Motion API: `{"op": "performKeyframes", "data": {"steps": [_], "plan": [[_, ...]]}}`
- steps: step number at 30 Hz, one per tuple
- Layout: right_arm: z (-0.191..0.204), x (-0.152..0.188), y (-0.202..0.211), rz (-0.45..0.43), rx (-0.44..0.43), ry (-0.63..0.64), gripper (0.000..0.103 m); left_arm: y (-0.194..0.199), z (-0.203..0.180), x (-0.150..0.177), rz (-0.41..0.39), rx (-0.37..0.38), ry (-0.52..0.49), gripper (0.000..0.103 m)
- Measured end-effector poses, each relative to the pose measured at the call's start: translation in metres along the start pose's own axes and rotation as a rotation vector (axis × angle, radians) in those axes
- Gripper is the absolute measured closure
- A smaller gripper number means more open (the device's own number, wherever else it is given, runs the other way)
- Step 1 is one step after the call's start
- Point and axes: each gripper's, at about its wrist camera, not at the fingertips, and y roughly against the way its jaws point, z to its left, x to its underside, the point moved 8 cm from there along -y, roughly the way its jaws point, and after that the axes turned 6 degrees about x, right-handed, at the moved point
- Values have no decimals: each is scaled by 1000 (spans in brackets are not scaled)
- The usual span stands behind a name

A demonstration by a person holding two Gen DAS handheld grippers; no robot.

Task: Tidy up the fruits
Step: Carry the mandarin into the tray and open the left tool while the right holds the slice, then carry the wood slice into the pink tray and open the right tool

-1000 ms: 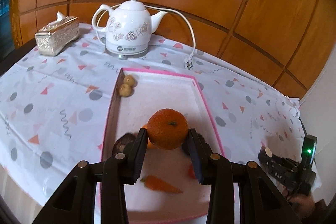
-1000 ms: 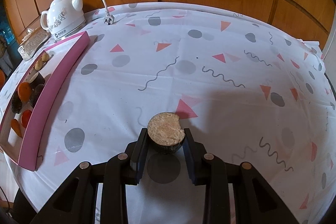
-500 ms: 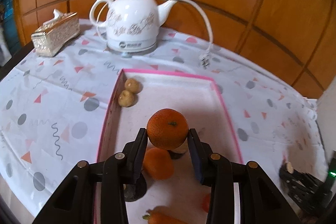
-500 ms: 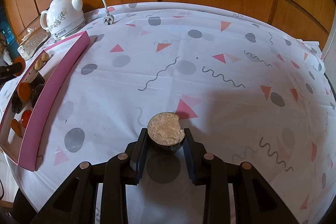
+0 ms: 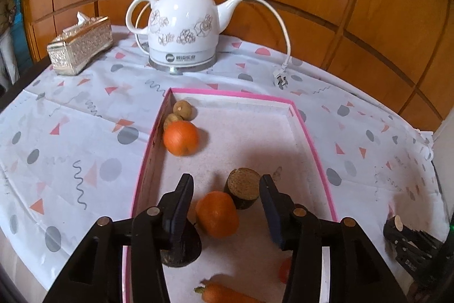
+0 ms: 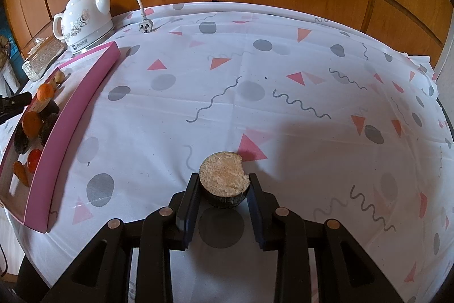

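**Orange down in the pink tray, left tool parting**

There's the orange, resting against the left wall of the pink tray, touching the nearer of two small brown fruits tucked in the far left corner. The left tool has just been opening its jaws and they stand apart with nothing pressed between them. Below that gap lie a second orange and a dark cut fruit with a tan face, side by side on the tray floor. Another dark piece sits under the left finger, a carrot lies at the near end, and a small red fruit peeks out by the right finger.

Over on the patterned tablecloth, the right tool is clamped narrow on a dark half fruit, pale cut face up, well apart from the tray.

Beyond the tray on the counter stand a white kettle, its loose plug lying beside it, and a silver tissue box.
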Motion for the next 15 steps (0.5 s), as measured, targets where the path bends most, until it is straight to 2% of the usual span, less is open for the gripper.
{"op": "performKeyframes", "data": {"steps": [4,13,15], "plan": [[0,0,0,3,3,3,71,12,-6,5,-15,11,-12,49],[0,-1,0,17,9,-4,71,39,-12,23,-35,42,-27,48],[1,-2,0,23,13,-2,71,44,-11,25,-39,44,-22,45]]}}
